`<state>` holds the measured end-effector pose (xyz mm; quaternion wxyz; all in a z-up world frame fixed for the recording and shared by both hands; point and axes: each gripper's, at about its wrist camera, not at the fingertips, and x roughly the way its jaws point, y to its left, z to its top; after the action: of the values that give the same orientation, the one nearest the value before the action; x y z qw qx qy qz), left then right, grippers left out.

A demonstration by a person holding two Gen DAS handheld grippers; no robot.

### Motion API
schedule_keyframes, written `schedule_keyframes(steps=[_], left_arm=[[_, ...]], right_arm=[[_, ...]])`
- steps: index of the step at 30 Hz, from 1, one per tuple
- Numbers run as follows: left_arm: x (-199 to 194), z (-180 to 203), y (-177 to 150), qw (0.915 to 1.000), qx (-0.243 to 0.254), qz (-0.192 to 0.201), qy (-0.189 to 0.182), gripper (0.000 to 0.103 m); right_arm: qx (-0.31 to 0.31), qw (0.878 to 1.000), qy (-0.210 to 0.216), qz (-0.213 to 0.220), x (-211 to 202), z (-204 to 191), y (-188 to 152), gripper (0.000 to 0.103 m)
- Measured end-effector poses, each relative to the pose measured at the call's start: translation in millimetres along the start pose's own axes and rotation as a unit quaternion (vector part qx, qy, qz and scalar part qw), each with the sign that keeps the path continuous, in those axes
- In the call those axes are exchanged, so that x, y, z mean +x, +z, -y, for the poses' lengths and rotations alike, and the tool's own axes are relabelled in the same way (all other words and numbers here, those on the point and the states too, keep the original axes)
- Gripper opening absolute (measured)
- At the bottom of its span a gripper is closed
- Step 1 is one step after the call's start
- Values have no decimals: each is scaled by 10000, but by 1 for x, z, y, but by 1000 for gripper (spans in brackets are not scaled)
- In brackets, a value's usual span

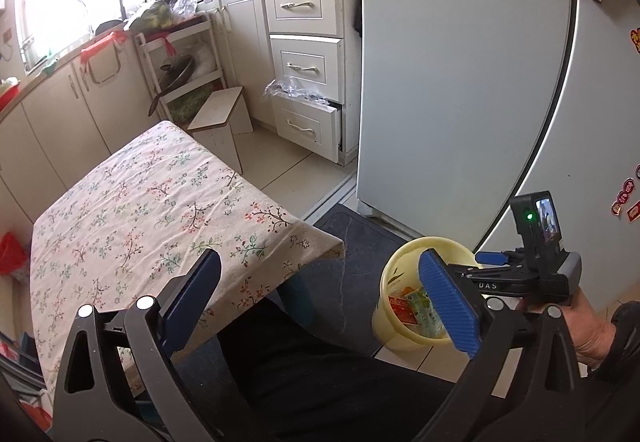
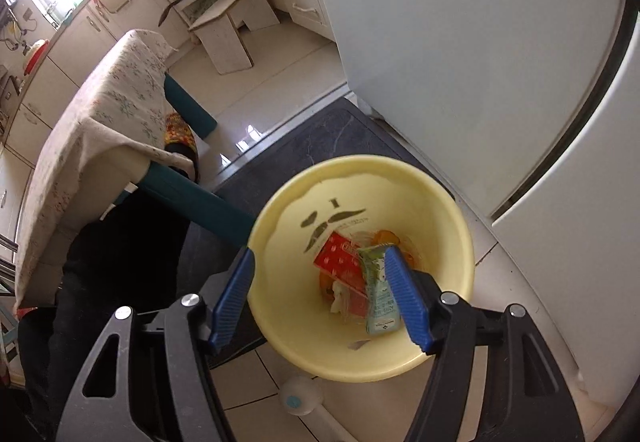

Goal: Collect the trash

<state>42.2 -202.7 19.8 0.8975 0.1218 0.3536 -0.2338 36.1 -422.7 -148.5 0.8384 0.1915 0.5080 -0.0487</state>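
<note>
A pale yellow bin (image 2: 280, 218) stands on the floor by the fridge, holding a red packet (image 2: 340, 262), a green-white carton (image 2: 380, 302) and orange scraps (image 2: 386, 236). My right gripper (image 2: 320, 298) is open and empty, hovering over the bin's mouth. The bin also shows in the left wrist view (image 1: 390, 278). My left gripper (image 1: 320, 302) is open and empty, above the near edge of the floral-cloth table (image 1: 132, 218). The right hand-held gripper (image 1: 520, 278) is seen from the left wrist view above the bin.
A white fridge (image 1: 460, 82) stands right of the bin. A dark mat (image 2: 320, 130) lies under it. A small wooden stool (image 1: 220, 118) and white drawers (image 1: 308, 62) stand behind the table. Teal table legs (image 2: 192, 198) stand near the bin.
</note>
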Motion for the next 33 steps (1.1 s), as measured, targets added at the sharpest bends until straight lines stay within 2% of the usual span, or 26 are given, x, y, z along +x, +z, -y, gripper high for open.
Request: schedule_keyframes(steps=[5, 8, 14, 17, 24, 27, 33], left_arm=[[-9, 0, 5, 9999, 12, 121, -8, 95], [-17, 1, 11, 9997, 61, 234, 1, 95], [-45, 3, 25, 9983, 187, 548, 68, 95], [-60, 0, 28, 9978, 65, 663, 36, 95], [-103, -5, 32, 9942, -128, 1061, 132, 95], [-118, -9, 27, 9923, -288, 1186, 191, 95], [-133, -21, 19, 9896, -594, 1146, 636, 95]], right_arm=[[-40, 9984, 185, 538, -36, -17, 12, 68], [-174, 9944, 186, 1026, -70, -30, 19, 72], [-521, 9783, 153, 1997, -136, -70, 29, 86], [-627, 9676, 232, 2433, -164, -89, 29, 89], [-754, 9490, 681, 2986, -214, -127, 15, 94], [-846, 9408, 625, 3221, -232, -140, 6, 96], [-912, 9337, 653, 3401, -247, -148, 5, 96]])
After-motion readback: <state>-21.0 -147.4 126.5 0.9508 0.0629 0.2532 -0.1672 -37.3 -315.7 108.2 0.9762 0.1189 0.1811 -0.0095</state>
